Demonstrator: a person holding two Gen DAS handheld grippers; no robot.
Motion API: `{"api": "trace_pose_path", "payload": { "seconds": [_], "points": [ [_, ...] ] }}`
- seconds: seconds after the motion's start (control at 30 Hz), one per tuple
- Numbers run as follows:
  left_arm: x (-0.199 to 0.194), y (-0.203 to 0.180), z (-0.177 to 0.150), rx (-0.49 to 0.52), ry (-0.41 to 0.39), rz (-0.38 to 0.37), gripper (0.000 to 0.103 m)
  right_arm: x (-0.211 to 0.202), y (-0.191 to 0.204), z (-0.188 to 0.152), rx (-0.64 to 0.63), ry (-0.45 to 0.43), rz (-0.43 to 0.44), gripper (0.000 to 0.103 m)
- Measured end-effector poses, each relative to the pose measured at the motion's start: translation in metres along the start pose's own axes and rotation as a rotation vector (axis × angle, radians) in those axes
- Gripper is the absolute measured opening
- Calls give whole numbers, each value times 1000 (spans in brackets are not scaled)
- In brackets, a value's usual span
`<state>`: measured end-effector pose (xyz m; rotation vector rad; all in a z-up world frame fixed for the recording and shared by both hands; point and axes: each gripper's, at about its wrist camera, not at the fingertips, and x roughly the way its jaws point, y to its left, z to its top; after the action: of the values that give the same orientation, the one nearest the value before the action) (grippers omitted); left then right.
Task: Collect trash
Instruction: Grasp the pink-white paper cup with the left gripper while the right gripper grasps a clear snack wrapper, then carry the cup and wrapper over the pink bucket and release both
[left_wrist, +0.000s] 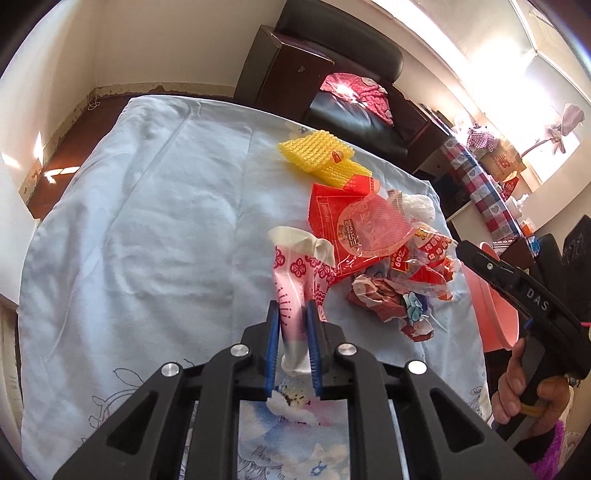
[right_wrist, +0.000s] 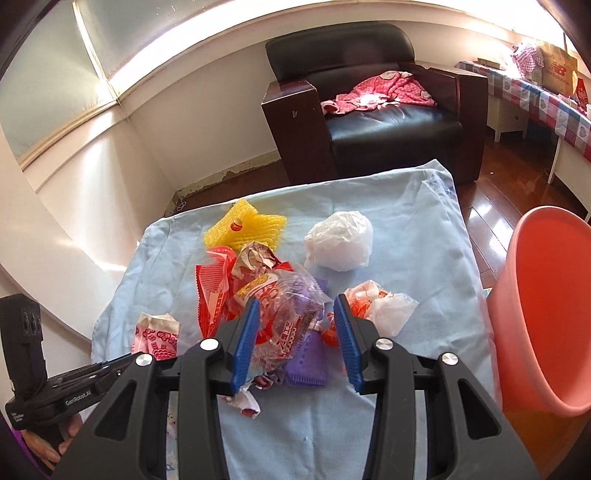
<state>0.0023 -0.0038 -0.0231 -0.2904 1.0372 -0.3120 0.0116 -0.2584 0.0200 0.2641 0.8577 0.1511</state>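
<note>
Over the near edge of the blue-sheeted table (right_wrist: 424, 229), the left gripper (left_wrist: 291, 317) is pinching a pink-and-white flowered wrapper (left_wrist: 295, 273) between its blue pads, while the right gripper (right_wrist: 295, 317) is hanging with its jaws spread above a clear crumpled snack bag (right_wrist: 284, 306) and a purple foam piece (right_wrist: 308, 362). Just past them red wrappers (right_wrist: 214, 288) are lying in a heap, an orange bin (right_wrist: 546, 295) is standing at the table's right side, and farther back a white plastic ball (right_wrist: 340, 240) and yellow foam netting (right_wrist: 243, 229) are sitting.
</note>
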Motion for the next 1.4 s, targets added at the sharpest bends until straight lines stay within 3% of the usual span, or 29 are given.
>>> {"api": "trace_pose_path", "payload": {
  "seconds": [0.17,0.37,0.4,0.67,0.9,1.4],
  "points": [
    [1,0,-2,8,1,2,13,17,-2,1,7,54,56,42],
    [1,-4,-5,24,-3,12,14,17,11,-8,-47,38,83,42],
    [0,-5,-5,27,-5,15,14,17,13,-9,-58,36,82,37],
    [-6,-7,-7,36,-23,25,14,-2,18,-24,-83,-4,49,20],
    [-13,-17,-10,64,-40,6,14,-37,16,-39,-96,-75,-11,20],
    [-20,-82,-14,217,-62,-26,14,-82,-15,-54,-54,-170,-156,20]
  ]
}}
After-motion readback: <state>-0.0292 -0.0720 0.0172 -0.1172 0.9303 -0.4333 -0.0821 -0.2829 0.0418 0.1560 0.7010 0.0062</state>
